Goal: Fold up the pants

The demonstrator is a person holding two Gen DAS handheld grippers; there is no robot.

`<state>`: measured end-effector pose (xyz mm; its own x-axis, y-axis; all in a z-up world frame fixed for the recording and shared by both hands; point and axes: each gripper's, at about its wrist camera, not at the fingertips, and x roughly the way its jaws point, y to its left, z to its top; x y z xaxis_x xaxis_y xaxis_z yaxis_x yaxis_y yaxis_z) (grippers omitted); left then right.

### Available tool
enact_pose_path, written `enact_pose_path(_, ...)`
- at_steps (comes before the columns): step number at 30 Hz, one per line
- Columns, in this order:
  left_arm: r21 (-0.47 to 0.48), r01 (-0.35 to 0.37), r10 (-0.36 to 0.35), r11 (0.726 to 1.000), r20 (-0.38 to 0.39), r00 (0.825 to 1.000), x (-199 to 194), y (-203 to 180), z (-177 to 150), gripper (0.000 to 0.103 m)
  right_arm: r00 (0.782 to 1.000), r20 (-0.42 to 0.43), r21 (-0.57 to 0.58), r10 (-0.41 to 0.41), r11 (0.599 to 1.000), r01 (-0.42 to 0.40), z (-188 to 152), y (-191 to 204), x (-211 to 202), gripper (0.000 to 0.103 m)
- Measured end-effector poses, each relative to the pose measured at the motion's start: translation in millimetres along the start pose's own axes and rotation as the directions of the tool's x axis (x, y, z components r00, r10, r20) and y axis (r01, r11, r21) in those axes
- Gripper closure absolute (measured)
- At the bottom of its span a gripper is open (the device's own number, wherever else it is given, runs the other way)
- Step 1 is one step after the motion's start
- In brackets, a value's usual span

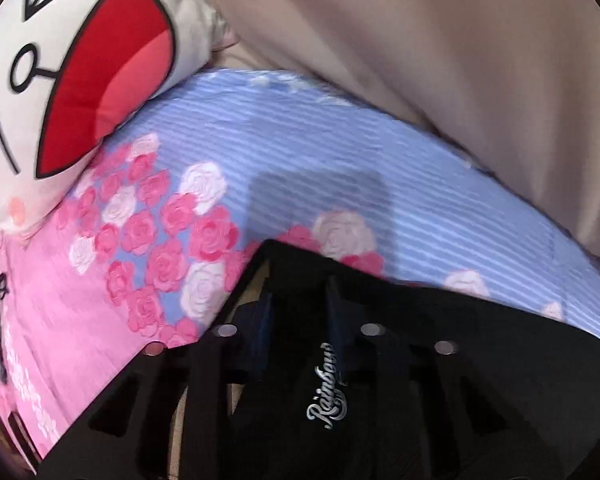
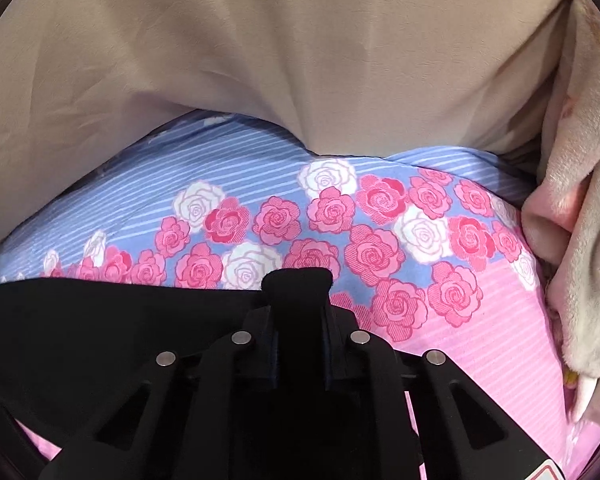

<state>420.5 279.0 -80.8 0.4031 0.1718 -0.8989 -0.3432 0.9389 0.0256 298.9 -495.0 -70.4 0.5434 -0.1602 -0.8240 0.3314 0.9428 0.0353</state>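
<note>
Black pants (image 1: 440, 320) with a silver "Rainbow" logo hang from my left gripper (image 1: 300, 292), which is shut on the fabric; the cloth drapes to the right over the fingers. In the right wrist view the same black pants (image 2: 100, 320) stretch to the left, and my right gripper (image 2: 298, 280) is shut on a bunched fold of them. Both grippers hold the pants just above a bedsheet (image 2: 380, 240) printed with pink and white roses on blue and pink stripes. The fingertips are hidden by the cloth.
A white cushion (image 1: 60, 80) with a red cartoon mouth lies at the upper left. A beige blanket (image 2: 260, 60) lies along the far side of the bed. A fuzzy pinkish plush blanket (image 2: 580, 240) lies at the right.
</note>
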Motion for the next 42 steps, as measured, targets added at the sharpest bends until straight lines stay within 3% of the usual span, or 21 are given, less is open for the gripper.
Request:
enact_pose_path(5, 0.009, 0.062, -0.063, 0.998, 0.09, 0.994, -56.5, 2.9, -11.5, 0.082, 0.997, 0.066, 0.026, 0.027, 0.999, -0.029, 8.2, -6.7, -24.3, 0.09)
enact_pose_path(11, 0.051, 0.155, -0.162, 0.987, 0.213, 0.963, -155.8, 25.4, -50.3, 0.082, 0.981, 0.178, -0.035, 0.081, 0.997, -0.076, 4.8, 2.5, -95.6, 0.09)
enact_pose_path(15, 0.109, 0.185, -0.207, 0.977, 0.265, 0.942, -218.9, 50.3, -100.5, 0.082, 0.956, 0.265, -0.15, 0.127, 0.985, -0.089, -26.3, -6.4, -162.9, 0.091)
enact_pose_path(18, 0.156, 0.177, -0.213, 0.972, 0.26, 0.942, -238.6, 64.6, -139.2, 0.081, 0.943, 0.297, -0.207, 0.148, 0.974, -0.087, -58.1, -22.6, -199.1, 0.09)
enact_pose_path(22, 0.171, 0.138, -0.172, 0.976, 0.204, 0.964, -237.0, 97.7, -200.1, 0.081, 0.951, 0.266, -0.259, 0.158, 0.962, -0.088, -119.2, -48.9, -215.7, 0.09)
enact_pose_path(25, 0.177, 0.093, -0.118, 0.98, 0.138, 0.983, -209.0, 114.6, -239.4, 0.08, 0.976, 0.167, -0.246, 0.14, 0.965, -0.096, -163.1, -70.5, -193.3, 0.089)
enact_pose_path(28, 0.173, 0.01, -0.019, 0.985, 0.053, 0.998, -176.1, 122.0, -275.2, 0.077, 0.989, 0.099, -0.235, 0.109, 0.969, -0.083, -199.2, -81.6, -172.0, 0.088)
enact_pose_path(30, 0.165, -0.082, 0.075, 0.983, 0.046, 0.996, -169.4, 122.6, -288.6, 0.077, 0.99, 0.079, -0.209, 0.115, 0.973, -0.096, -216.5, -88.4, -168.5, 0.083)
enact_pose_path(32, 0.162, -0.214, 0.195, 0.963, 0.129, 0.972, -185.2, 118.3, -290.6, 0.077, 0.988, 0.085, -0.179, 0.128, 0.978, -0.111, -224.7, -92.1, -172.7, 0.077)
enact_pose_path(33, 0.154, -0.26, 0.232, 0.953, 0.182, 0.956, -199.9, 115.0, -288.3, 0.069, 0.987, 0.093, -0.168, 0.13, 0.979, -0.114, -225.8, -93.2, -177.4, 0.071)
enact_pose_path(34, 0.14, -0.268, 0.231, 0.953, 0.238, 0.943, -220.1, 111.5, -284.5, 0.061, 0.988, 0.102, -0.156, 0.117, 0.983, -0.101, -226.3, -94.4, -183.0, 0.058)
enact_pose_path(36, 0.127, -0.235, 0.182, 0.964, 0.332, 0.925, -256.3, 100.7, -280.2, 0.031, 0.984, 0.141, -0.125, 0.106, 0.988, -0.089, -227.2, -100.7, -198.4, 0.048)
enact_pose_path(38, 0.161, -0.192, 0.114, 0.968, 0.4, 0.909, -282.1, 77.6, -283.0, 0.023, 0.973, 0.19, -0.073, 0.134, 0.99, -0.122, -230.6, -111.9, -216.6, 0.035)
enact_pose_path(40, 0.232, -0.121, 0.013, 0.965, 0.42, 0.908, -292.9, 44.8, -289.0, 0.02, 0.948, 0.261, 0.023, 0.184, 0.98, -0.196, -235.0, -128.4, -236.7, 0.021)
enact_pose_path(42, 0.315, -0.032, -0.1, 0.949, 0.395, 0.913, -292.7, 5.5, -296.2, 0.015, 0.932, 0.289, 0.056, 0.219, 0.968, -0.245, -233.2, -134.1, -241.6, 0.02)
